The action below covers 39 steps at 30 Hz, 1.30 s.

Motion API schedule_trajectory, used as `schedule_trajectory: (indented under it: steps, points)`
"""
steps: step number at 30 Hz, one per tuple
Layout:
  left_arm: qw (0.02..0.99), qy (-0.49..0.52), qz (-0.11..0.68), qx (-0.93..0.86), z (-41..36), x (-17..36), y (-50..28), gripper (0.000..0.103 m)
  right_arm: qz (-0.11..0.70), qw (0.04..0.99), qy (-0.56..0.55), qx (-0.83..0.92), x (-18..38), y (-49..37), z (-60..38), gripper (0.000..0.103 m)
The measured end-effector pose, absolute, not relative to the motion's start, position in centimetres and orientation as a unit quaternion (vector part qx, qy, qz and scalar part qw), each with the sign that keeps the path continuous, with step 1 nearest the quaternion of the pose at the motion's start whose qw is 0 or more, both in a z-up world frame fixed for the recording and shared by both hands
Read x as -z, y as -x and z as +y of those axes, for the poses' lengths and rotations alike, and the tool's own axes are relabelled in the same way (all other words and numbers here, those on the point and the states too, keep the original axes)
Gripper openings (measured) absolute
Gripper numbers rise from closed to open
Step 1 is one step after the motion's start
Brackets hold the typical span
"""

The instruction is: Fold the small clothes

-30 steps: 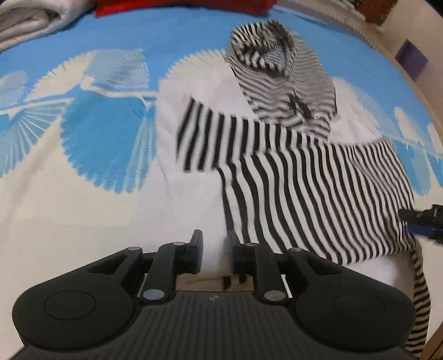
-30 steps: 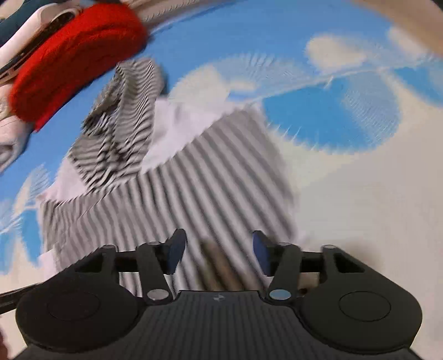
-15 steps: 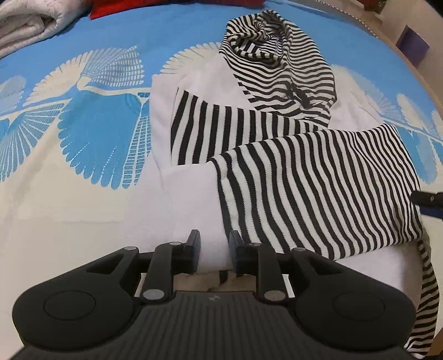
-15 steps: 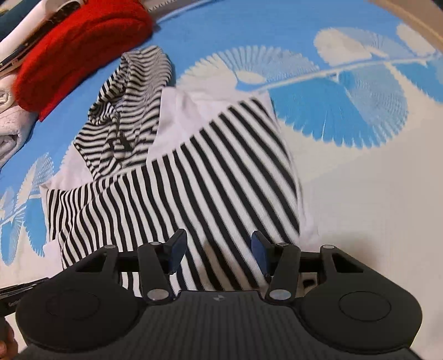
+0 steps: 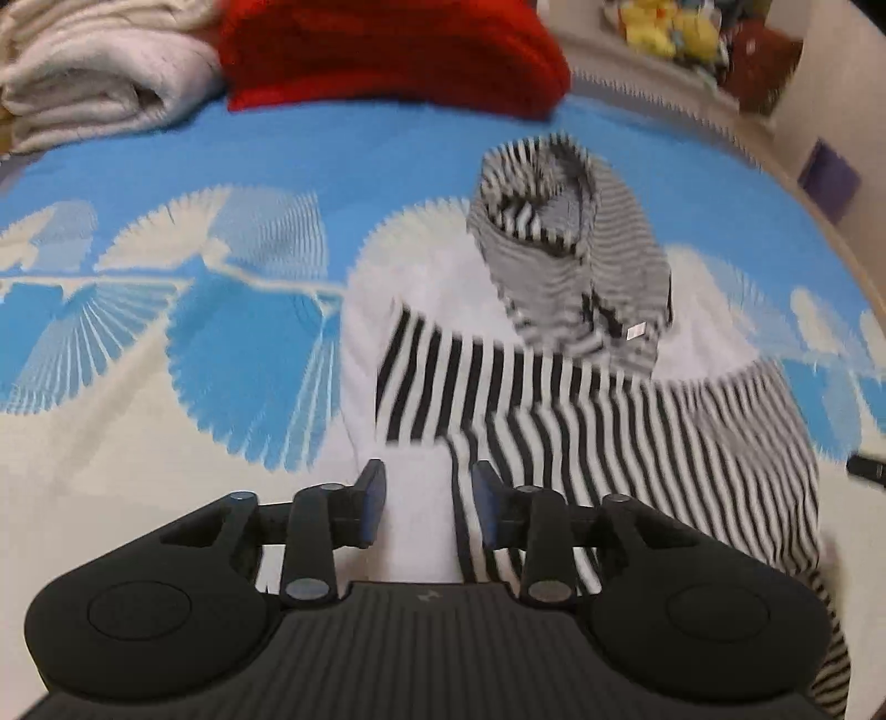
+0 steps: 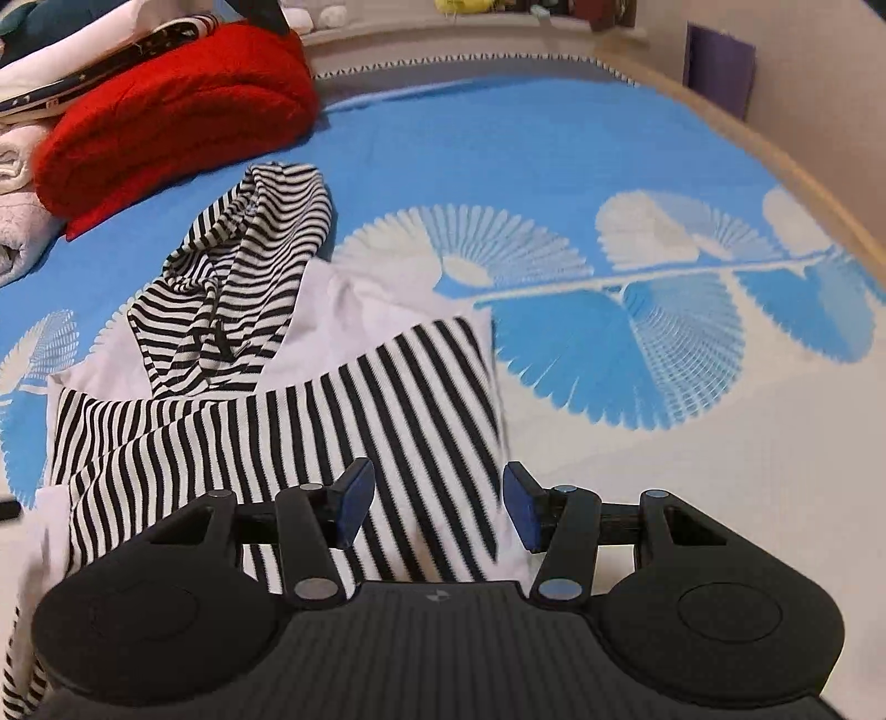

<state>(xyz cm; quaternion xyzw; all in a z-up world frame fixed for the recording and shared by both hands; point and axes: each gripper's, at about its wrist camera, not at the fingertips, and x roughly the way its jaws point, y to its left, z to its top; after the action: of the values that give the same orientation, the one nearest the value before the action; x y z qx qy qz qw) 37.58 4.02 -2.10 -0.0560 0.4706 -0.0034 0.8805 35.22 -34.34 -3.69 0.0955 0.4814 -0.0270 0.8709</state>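
A small hooded top with a white body and black-and-white striped sleeves and hood (image 5: 554, 382) lies flat on the bed, both sleeves folded across the body. It also shows in the right wrist view (image 6: 310, 410). My left gripper (image 5: 426, 501) is open and empty, low over the near hem where white cloth meets the striped sleeve. My right gripper (image 6: 437, 507) is open and empty over the near right edge of the striped sleeve. The striped hood (image 6: 249, 260) lies at the far end.
The bed has a blue and cream leaf-patterned cover (image 6: 637, 343). A folded red blanket (image 5: 387, 50) and folded white towels (image 5: 94, 83) lie at the far end, with the blanket also in the right wrist view (image 6: 166, 111). A wooden bed edge (image 6: 775, 166) runs along the right.
My left gripper's fingers have spread apart from nearly closed to open. Both grippers have moved slightly nearer the garment. The garment lies as before.
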Motion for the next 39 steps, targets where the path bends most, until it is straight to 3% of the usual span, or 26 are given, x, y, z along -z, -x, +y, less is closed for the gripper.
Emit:
schedule_trajectory:
  steps: [9, 20, 23, 25, 28, 33, 39]
  points:
    - [0.919, 0.059, 0.39, -0.026, 3.6, 0.0, -37.1, 0.069, 0.476, 0.875, -0.08, 0.04, 3.6, -34.4, -36.3, 0.053]
    - [0.927, 0.061, 0.367, -0.048, 3.8, -0.3, -38.2, 0.07, 0.474, 0.876, -0.078, 0.039, 3.3, -34.2, -37.6, 0.053]
    - [0.935, 0.032, 0.35, -0.048, 3.5, -1.1, -38.5, 0.06, 0.469, 0.878, -0.082, 0.039, 2.8, -34.3, -37.8, 0.053]
    - [0.939, 0.015, 0.339, -0.045, 3.5, -1.6, -38.7, 0.041, 0.465, 0.881, -0.083, 0.039, 2.4, -34.5, -37.9, 0.053]
    - [0.942, 0.018, 0.333, -0.039, 4.0, -2.3, -39.0, 0.026, 0.456, 0.886, -0.077, 0.041, 1.9, -34.8, -38.1, 0.053]
    - [0.933, 0.037, 0.357, -0.035, 4.2, -3.3, -40.3, 0.025, 0.448, 0.891, -0.06, 0.046, 1.4, -35.3, -38.3, 0.053]
    - [0.884, 0.097, 0.456, -0.019, 3.1, -0.9, -47.7, 0.025, 0.439, 0.895, -0.067, 0.04, 0.7, -35.5, -38.6, 0.05]
